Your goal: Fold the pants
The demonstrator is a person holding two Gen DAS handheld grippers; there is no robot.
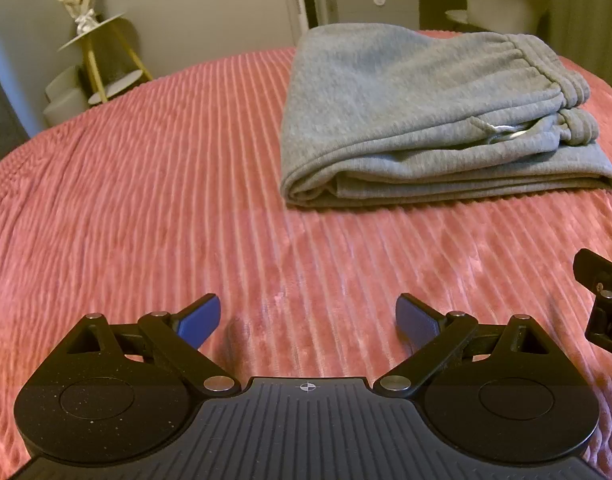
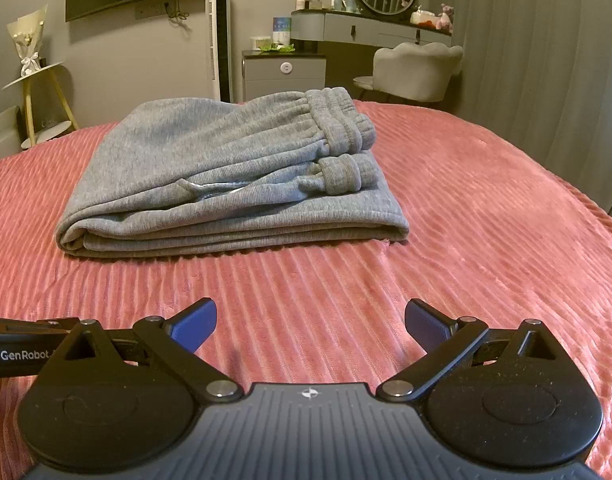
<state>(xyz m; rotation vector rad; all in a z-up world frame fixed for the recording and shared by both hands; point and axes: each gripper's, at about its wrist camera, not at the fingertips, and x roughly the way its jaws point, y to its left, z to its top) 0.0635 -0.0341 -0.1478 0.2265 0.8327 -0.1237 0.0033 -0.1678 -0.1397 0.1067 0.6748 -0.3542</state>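
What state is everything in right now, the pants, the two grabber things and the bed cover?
Gray pants: folded in a stack, lying on the bedspread, untouched.
Left gripper: open, empty, short of the pants.
Right gripper: open, empty, short of the pants.
Pink bedspread: spread flat, ribbed.

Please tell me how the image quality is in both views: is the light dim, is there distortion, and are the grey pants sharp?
Left wrist view: dim, warm light; fisheye bends the pink bedspread and darkens the corners; grey pants fairly sharp. Right wrist view: same dim light, no glare, curved walls; the pants are sharp, with a soft shadow beneath their front edge.
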